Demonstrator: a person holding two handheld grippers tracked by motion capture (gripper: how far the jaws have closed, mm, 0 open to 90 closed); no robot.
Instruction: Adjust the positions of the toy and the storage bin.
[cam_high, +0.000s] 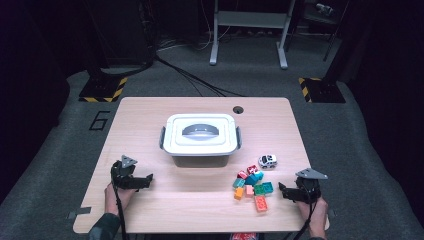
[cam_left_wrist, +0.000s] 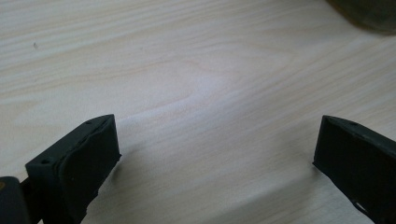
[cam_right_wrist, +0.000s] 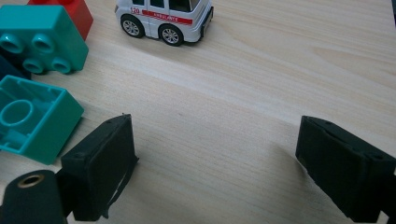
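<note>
While both tongs gape, one toy car (cam_high: 267, 160) flanks nine bricks (cam_high: 252, 186).

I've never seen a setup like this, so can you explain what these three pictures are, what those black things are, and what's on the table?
A person sits at a wooden table with a hand-held two-jaw gripper in each hand. The high view looks down from above: the left gripper is at lower left, the right gripper at lower right.

The other two pictures come from cameras riding on the grippers, looking out between their black jaws. The left gripper faces bare wood. The right gripper faces a teal brick and a white toy car.

On the table are a closed white box in the middle, a pile of bricks and the toy car at right. Both grippers are open and hold nothing.
</note>
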